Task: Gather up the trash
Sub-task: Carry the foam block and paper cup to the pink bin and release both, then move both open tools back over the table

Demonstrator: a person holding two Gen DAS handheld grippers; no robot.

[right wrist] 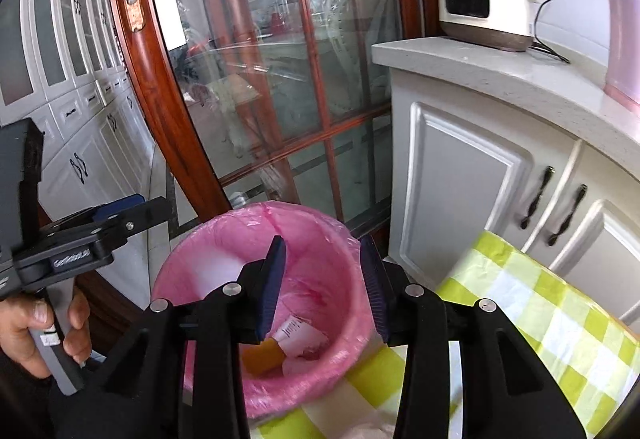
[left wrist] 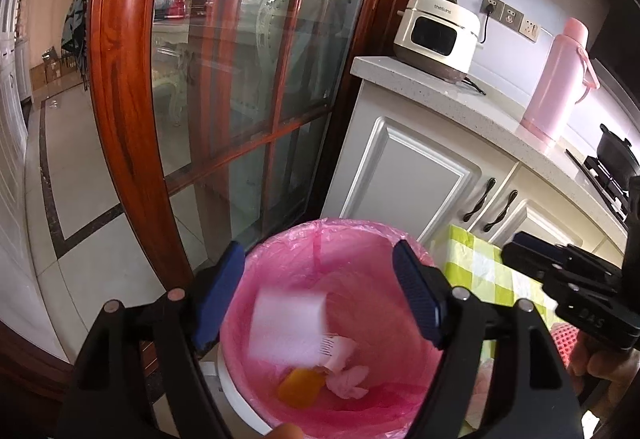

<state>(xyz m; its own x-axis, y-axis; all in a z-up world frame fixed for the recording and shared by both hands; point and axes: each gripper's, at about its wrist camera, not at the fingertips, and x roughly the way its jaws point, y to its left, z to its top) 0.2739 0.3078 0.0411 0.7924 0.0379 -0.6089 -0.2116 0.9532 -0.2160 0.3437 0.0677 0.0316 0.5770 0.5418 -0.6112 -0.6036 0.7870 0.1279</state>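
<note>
A bin lined with a pink bag [left wrist: 320,235] stands on the floor under both grippers. My left gripper [left wrist: 320,291] is open above its mouth. A blurred white piece of trash [left wrist: 288,327] is in the air between and below the fingers, touching neither pad. An orange scrap [left wrist: 298,391] and crumpled pink paper [left wrist: 348,383] lie at the bottom. My right gripper [right wrist: 324,279] hangs open and empty over the bin [right wrist: 260,219], where a white wrapper [right wrist: 304,335] and the orange scrap [right wrist: 260,359] show. Each view shows the other gripper [left wrist: 516,247] [right wrist: 136,207] at its side.
A table with a green and white checked cloth [right wrist: 540,299] stands right of the bin. Behind it are white cabinets [right wrist: 460,191] and a counter [left wrist: 460,95] with a rice cooker [left wrist: 436,35] and a pink flask [left wrist: 560,79]. A wood-framed glass door [left wrist: 240,79] stands behind the bin.
</note>
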